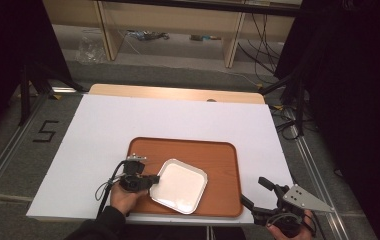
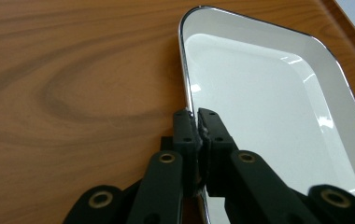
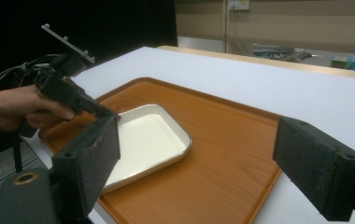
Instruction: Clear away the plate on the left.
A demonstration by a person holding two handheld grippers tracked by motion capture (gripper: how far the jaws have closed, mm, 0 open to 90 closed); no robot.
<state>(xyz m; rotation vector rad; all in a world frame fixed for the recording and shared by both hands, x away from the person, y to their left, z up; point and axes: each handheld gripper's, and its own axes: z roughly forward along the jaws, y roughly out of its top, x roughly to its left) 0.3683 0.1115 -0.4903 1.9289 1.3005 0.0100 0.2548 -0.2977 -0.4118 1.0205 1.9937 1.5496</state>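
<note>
A white square plate [image 1: 179, 185] lies on the wooden-brown tray [image 1: 218, 155], in its near left part. My left gripper [image 1: 153, 179] reaches in from the left, and its jaws pinch the plate's left rim. In the left gripper view the gripper [image 2: 197, 116] has its pads closed tight on the thin dark-edged rim of the plate [image 2: 269, 107], over the tray [image 2: 73, 70]. My right gripper [image 1: 252, 190] is held off the tray's near right corner with its jaws wide apart and nothing between them. The right gripper view [image 3: 199, 154] looks across the tray [image 3: 222, 154] at the plate [image 3: 143, 140] and the left gripper [image 3: 105, 112].
The tray rests on a white table top [image 1: 128, 120] with a wooden strip along its far edge [image 1: 178, 92]. Black stands [image 1: 28, 85] flank the table, and cables [image 1: 288, 120] trail at the right. A shelf unit [image 1: 173, 30] stands beyond it.
</note>
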